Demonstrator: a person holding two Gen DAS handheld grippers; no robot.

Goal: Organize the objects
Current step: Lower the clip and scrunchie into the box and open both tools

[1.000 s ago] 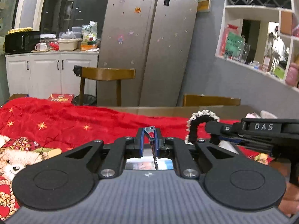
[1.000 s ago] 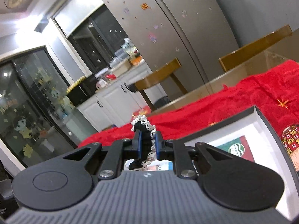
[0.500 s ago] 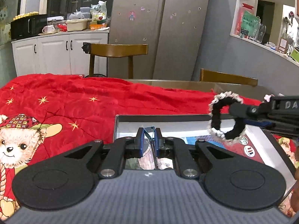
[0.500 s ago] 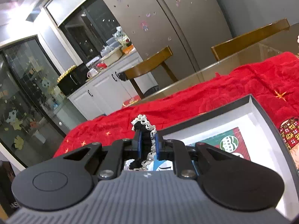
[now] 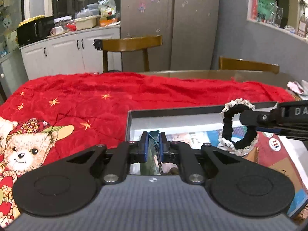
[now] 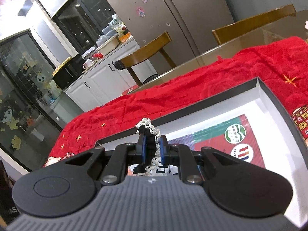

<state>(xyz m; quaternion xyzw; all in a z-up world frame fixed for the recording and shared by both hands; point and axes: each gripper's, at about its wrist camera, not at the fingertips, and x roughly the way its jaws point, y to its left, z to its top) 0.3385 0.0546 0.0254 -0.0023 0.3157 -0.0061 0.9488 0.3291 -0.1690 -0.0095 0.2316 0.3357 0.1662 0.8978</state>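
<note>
the surface [image 5: 188,74] carries a red bear-print cloth [image 5: 96,100] over most of it, bare only along its far edge by two wooden chairs [image 5: 132,42]. on the cloth, toward the near right corner, sits an open shallow box [image 5: 173,113] with dark walls and a printed sheet on its floor; it looks like the place where things are being gathered. both claws hover over it, likely so each item can be let go inside the walls. the right claw [image 6: 152,146] is clamped on a black hair scrunchie [image 5: 238,127] with pale lace trim, which dangles above the box's right half, not yet touching the floor. the left claw [image 5: 155,144] is closed on a thin metal clip [image 5: 158,154], held over the box's near left part. nothing blocks either drop; the two claws are merely close together, and the box's near wall sits just beneath them.
</note>
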